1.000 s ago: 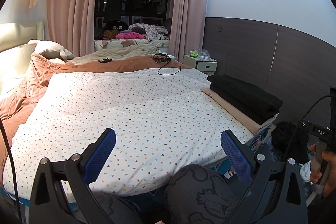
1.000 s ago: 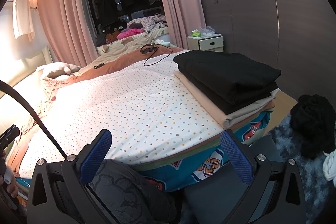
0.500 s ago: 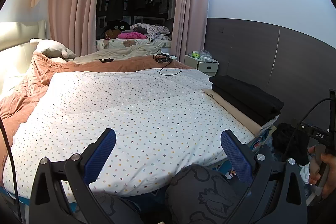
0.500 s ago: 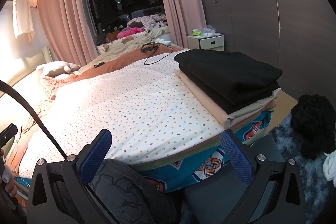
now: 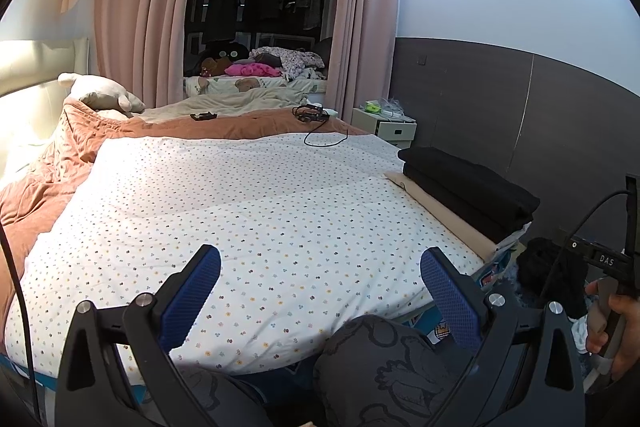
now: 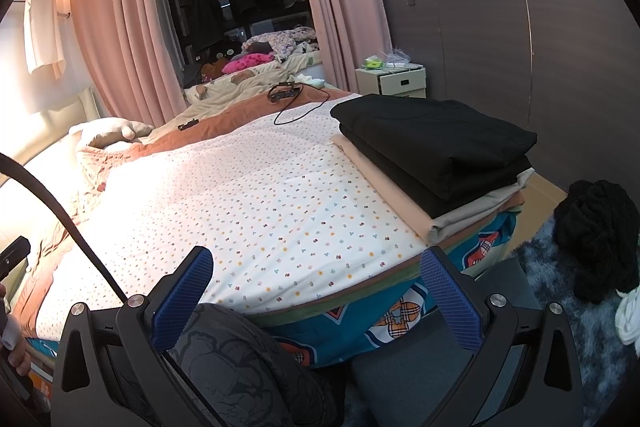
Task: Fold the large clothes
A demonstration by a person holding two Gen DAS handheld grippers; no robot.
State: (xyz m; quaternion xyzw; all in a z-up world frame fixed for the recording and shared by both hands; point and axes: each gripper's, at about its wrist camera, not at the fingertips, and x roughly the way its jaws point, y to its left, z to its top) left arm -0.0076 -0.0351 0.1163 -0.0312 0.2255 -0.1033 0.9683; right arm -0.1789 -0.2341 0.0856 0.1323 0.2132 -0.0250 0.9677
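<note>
Blue-padded and spread wide, both sets of tongs hold nothing: the left gripper (image 5: 320, 281) hangs over the near edge of the dotted white bedspread (image 5: 248, 211), and the right gripper (image 6: 316, 285) does the same a little further toward the bed's corner, each pointing along the mattress with the person's patterned knee (image 6: 240, 355) below it. Ahead and to the right of the right tongs sits a stack of folded clothes (image 6: 436, 155): black pieces on top, a beige one beneath, squared against the bed's edge. That placement looks deliberate, keeping finished work off the broad middle of the bedspread, which is probably meant as the folding surface. Beyond the right finger, down on the shaggy rug, lies a crumpled black garment (image 6: 596, 239) with something white just beside it; this heap is most likely the next large piece to fold, and neither tong touches it. No basket or bin shows. The only container is the small white bedside cabinet (image 6: 394, 81) far ahead of the right tongs, one drawer slightly out, contents hidden, small green and clear items on top. A loose black cable (image 5: 320, 131) lies far ahead of the left tongs.
</note>
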